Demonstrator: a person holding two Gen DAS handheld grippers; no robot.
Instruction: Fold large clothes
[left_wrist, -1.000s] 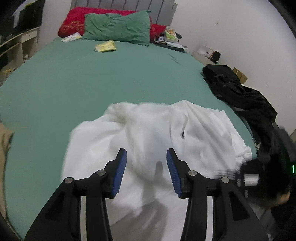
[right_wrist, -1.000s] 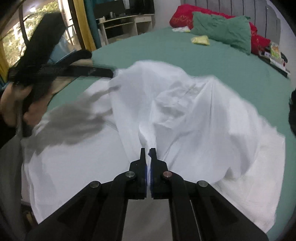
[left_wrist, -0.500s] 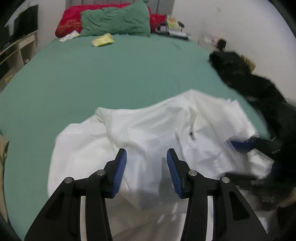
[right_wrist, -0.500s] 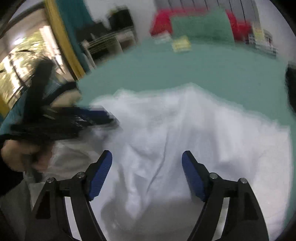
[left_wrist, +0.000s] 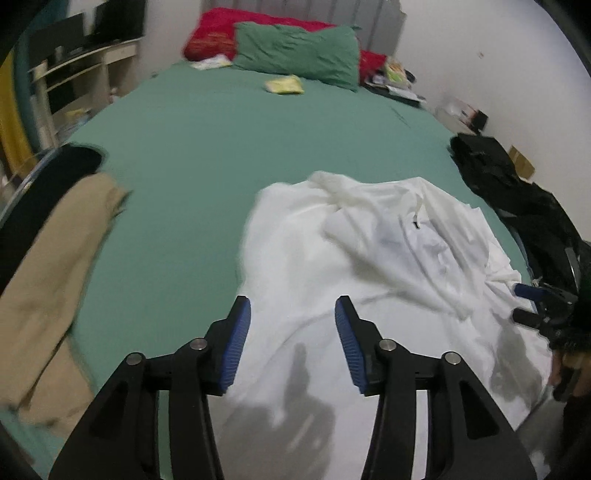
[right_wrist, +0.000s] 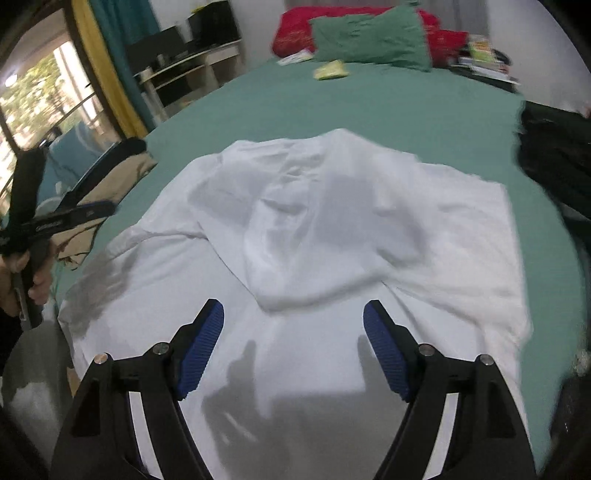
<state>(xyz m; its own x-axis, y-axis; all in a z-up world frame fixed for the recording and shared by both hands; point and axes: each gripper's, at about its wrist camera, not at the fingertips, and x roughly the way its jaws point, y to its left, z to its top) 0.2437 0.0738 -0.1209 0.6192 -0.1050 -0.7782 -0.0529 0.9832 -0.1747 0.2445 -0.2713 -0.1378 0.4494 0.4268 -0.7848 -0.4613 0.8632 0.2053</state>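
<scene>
A large white garment (left_wrist: 369, 258) lies rumpled on the green bed (left_wrist: 207, 147), with a folded layer bunched over its middle (right_wrist: 325, 229). My left gripper (left_wrist: 292, 314) is open and empty, above the garment's near left edge. My right gripper (right_wrist: 293, 317) is open wide and empty, above the garment's near part. The right gripper shows at the right edge of the left wrist view (left_wrist: 532, 302). The left gripper shows at the left edge of the right wrist view (right_wrist: 74, 218).
A tan garment (left_wrist: 48, 277) lies at the bed's left edge and black clothes (left_wrist: 517, 192) at its right edge. A green pillow (left_wrist: 299, 59), a red pillow (left_wrist: 214, 33) and a yellow packet (left_wrist: 284, 85) lie at the head. Shelves (left_wrist: 85, 70) stand left.
My right gripper opened and let go of the white garment, which dropped flat on the bed. My left gripper swung to the left, bringing the tan garment into view.
</scene>
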